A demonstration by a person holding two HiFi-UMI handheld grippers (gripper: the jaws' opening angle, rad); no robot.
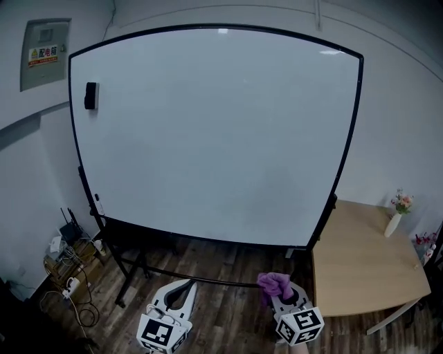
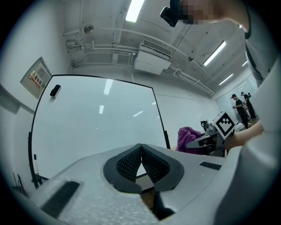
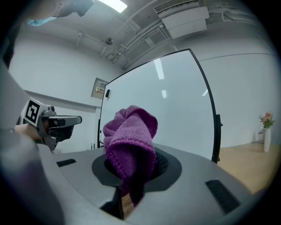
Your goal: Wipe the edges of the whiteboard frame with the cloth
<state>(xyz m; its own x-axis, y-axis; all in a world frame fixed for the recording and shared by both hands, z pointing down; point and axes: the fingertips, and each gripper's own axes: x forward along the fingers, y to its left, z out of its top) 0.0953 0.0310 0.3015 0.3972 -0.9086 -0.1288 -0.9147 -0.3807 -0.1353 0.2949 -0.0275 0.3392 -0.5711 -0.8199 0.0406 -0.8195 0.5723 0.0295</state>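
Whiteboard (image 1: pixel 214 131) is faced from well apart, cloth (image 3: pixel 131 132) clamped in right tool (image 1: pixel 282 296) for wiping its frame (image 1: pixel 221 26); left tool (image 2: pixel 141 151) closed, empty.

a grey electrical box (image 1: pixel 44 54) with a yellow and red label is set into the wall at the upper left. in the lower left corner a low wooden stand (image 1: pixel 66 266) carries a black router (image 1: pixel 69 231) with thin antennas, some white plugs and a tangle of cables (image 1: pixel 79 308) that trails onto the dark wooden floor (image 1: pixel 221 304). at the right stands a pale wooden bench (image 1: pixel 360 263). near its far edge a slim white vase (image 1: pixel 393 224) of pink flowers stands upright, and more flowers (image 1: pixel 423 243) show at the picture's right edge. overhead, a white air-conditioning unit (image 2: pixel 151 57) hangs among pipes, with strip lights (image 2: pixel 134 9) along the ceiling. two people (image 2: pixel 239 105) stand far off at the right.
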